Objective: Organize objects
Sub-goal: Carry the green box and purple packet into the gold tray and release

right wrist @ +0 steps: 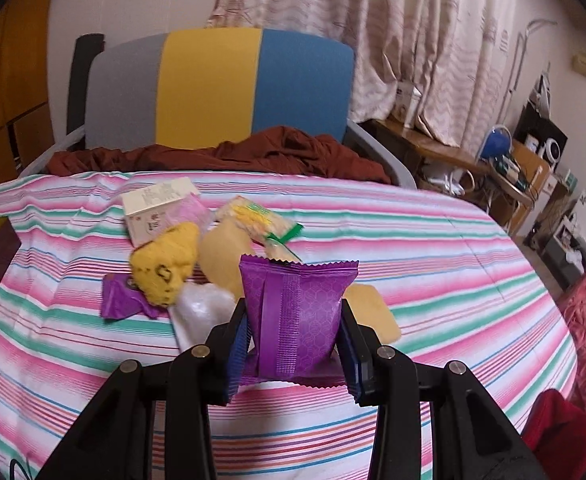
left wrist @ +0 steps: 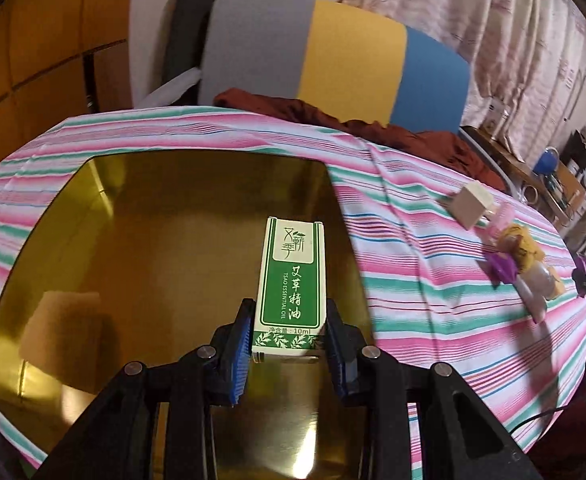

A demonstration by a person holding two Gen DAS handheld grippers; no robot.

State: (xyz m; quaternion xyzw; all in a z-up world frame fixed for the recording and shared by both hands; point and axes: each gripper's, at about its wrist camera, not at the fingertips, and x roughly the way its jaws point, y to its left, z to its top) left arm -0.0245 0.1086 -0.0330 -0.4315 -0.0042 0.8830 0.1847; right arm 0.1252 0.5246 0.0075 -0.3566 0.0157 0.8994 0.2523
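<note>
Left hand-held gripper [left wrist: 289, 346] clamps green box [left wrist: 291, 280] above gold tin [left wrist: 133, 220]; right hand-held gripper [right wrist: 293, 344] clamps purple packet [right wrist: 297, 312].

Gold tin [left wrist: 93, 208] near rim cut off below; small purple packet [right wrist: 119, 298] half under yellow plush [right wrist: 165, 264].

A slim green-and-white essential-oil box [left wrist: 291, 280] stood upright over the open gold tin [left wrist: 141, 240], its lower end clamped between blue pads. A purple sachet [right wrist: 299, 318] (crimped along its top edge, a seam down its middle) was likewise pinched upright above the striped cloth. Behind it lay a loose heap: a yellow knitted toy [right wrist: 165, 268], a smaller purple sachet [right wrist: 119, 296], a cream carton [right wrist: 157, 208], a pale wafer packet [right wrist: 253, 220].
</note>
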